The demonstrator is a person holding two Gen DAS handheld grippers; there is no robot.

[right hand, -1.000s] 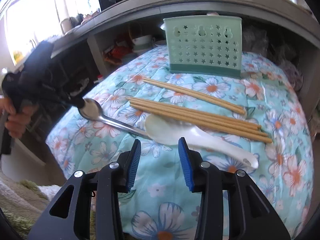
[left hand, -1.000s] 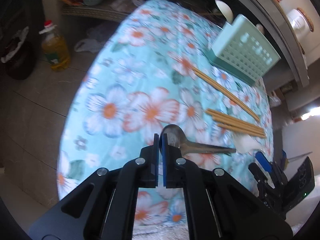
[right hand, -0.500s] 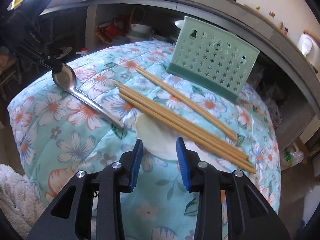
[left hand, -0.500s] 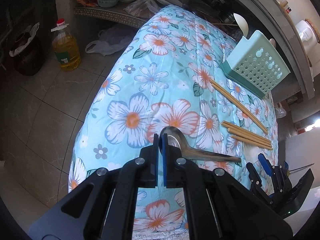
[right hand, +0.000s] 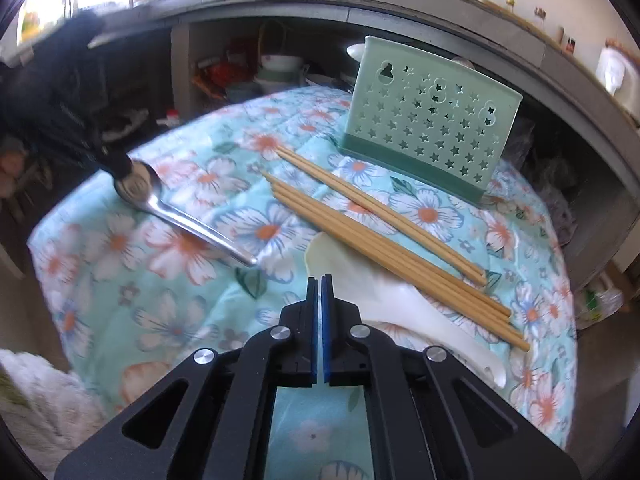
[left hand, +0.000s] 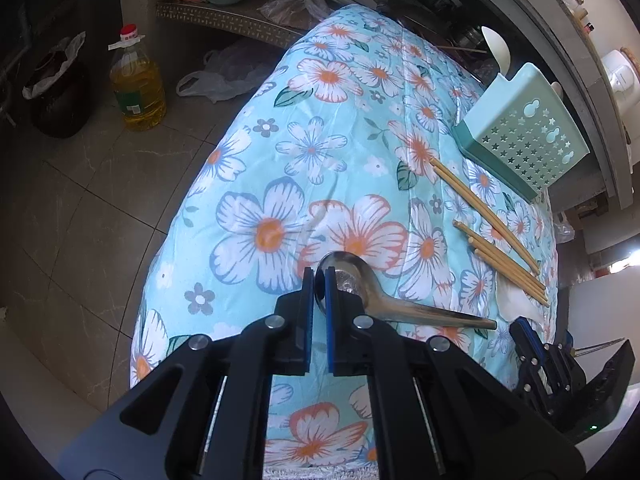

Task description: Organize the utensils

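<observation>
Metal spoon (left hand: 362, 285) clamped in left hand-held gripper (left hand: 319, 280), right hand-held gripper (right hand: 320, 284) closed, left view shows oil bottle (left hand: 138, 88)

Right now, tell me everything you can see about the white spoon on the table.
The white spoon looks like glossy ceramic or plastic, soup-spoon shaped, with a broad bowl and a handle running toward the lower right. It lies on the floral cloth, bowl toward the metal spoon's handle tip. The bundle of chopsticks lies across its far edge. The right gripper, jaws just closed, sits at the bowl's near rim; whether it pinches the rim cannot be told.
</observation>
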